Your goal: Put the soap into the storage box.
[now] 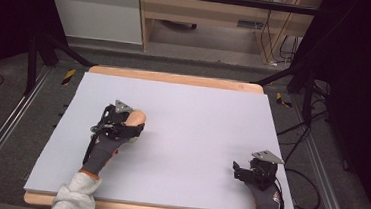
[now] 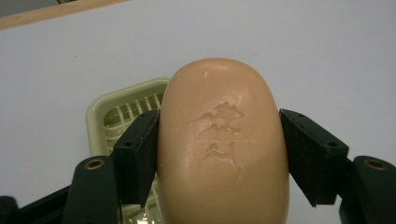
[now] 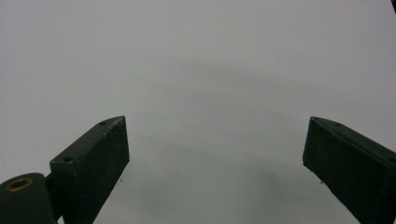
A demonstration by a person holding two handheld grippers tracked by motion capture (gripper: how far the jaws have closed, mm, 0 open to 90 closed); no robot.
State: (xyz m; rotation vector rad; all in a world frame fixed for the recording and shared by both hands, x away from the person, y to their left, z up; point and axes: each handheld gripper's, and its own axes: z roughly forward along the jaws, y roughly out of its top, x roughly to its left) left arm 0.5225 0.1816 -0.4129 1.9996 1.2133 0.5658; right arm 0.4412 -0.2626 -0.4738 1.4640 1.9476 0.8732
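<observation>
Pale grey board (image 1: 197, 115) is covering the wooden table, w/ dark floor and cables around it. Left gripper (image 1: 131, 119) is sitting left of centre, jaws clamping a tan soap bar (image 2: 222, 144) by its sides; the left gripper view is also showing embossed marks on the soap and a pale green slotted dish (image 2: 122, 114) under and behind it. Left forearm is angling up from the near edge. Right gripper (image 1: 237, 170) is resting near the right front corner, jaws spread, holding nothing.
</observation>
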